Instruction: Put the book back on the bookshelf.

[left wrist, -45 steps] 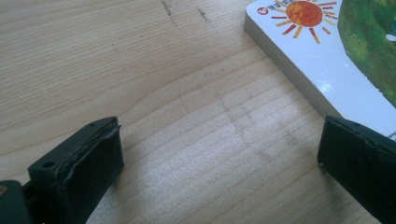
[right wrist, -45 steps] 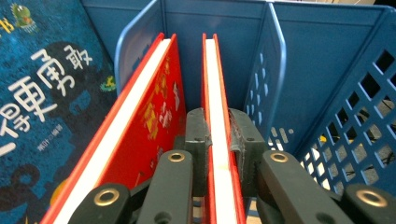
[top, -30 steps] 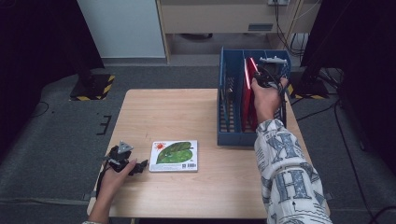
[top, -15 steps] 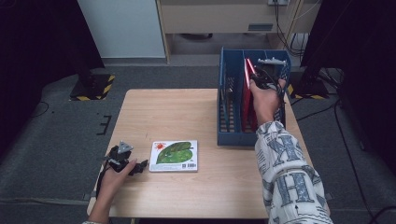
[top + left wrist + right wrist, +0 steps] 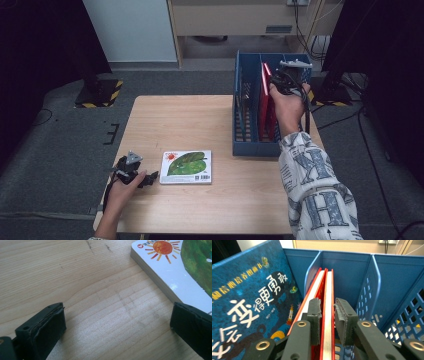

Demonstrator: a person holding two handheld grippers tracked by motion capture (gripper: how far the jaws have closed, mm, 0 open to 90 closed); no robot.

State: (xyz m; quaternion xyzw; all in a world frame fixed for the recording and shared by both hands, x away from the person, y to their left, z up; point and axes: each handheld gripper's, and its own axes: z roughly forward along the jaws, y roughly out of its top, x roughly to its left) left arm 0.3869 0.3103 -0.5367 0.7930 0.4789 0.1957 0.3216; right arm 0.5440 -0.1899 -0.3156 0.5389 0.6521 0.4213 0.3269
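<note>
My right gripper (image 5: 278,84) reaches down into the blue file rack (image 5: 249,146) at the table's far right. Its jaws straddle the top edge of an upright red book (image 5: 327,285) in the middle slot (image 5: 265,102). The jaws have just been opening, and the pads (image 5: 342,312) stand a hair off the covers. My left gripper (image 5: 149,178) rests open on the table near the front left. Bare wood lies between its jaws (image 5: 117,327). Its right jaw sits by the edge of a flat picture book (image 5: 175,270) with a sun and a green leaf on the cover (image 5: 186,166).
A blue book (image 5: 254,297) with white characters leans in the rack's slot to the left of the red one. The rack has several slots with perforated walls (image 5: 402,315). Dark floor and cables surround the wooden table (image 5: 200,120).
The right hand has barely shifted above the rack. The left gripper and the picture book lie as before.
</note>
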